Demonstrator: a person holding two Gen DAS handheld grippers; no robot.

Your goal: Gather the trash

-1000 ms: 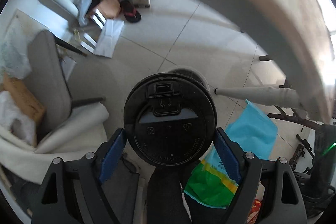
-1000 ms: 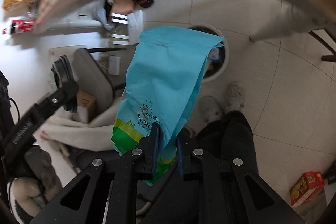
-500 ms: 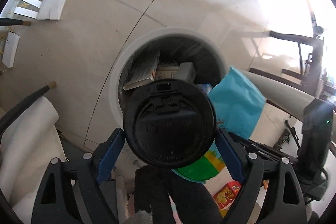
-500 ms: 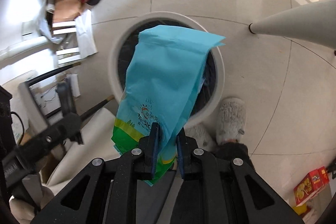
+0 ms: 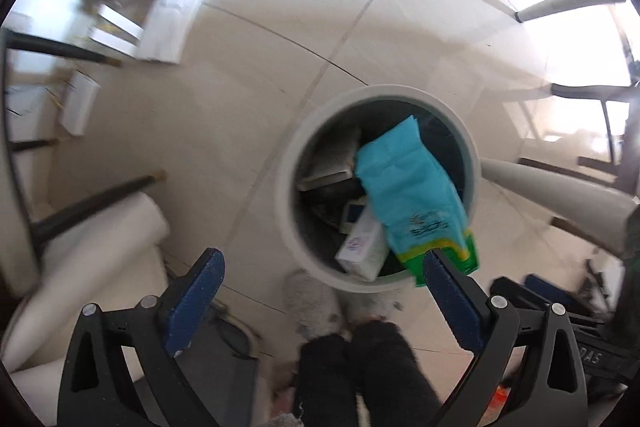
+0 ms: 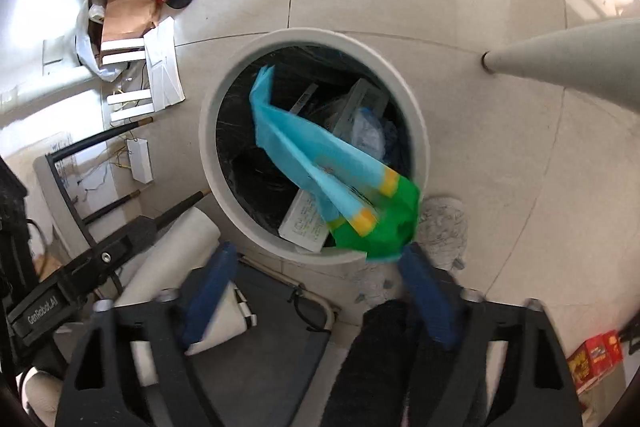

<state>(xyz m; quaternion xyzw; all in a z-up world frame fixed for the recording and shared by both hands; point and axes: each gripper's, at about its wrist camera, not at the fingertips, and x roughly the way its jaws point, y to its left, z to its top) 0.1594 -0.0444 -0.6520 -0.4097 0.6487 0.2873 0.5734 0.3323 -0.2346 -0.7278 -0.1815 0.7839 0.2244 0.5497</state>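
Both grippers over the round white bin (image 5: 288, 187), left gripper (image 5: 320, 291) and right gripper (image 6: 316, 287) each opening wide, nothing between either pair of jaws. Blue-green bag (image 6: 316, 171) tilted into the bin, green end over the near rim, among boxes (image 5: 360, 243).

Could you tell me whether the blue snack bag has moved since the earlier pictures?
Yes. The blue snack bag has left the right claw and is tipping down into the white bin.
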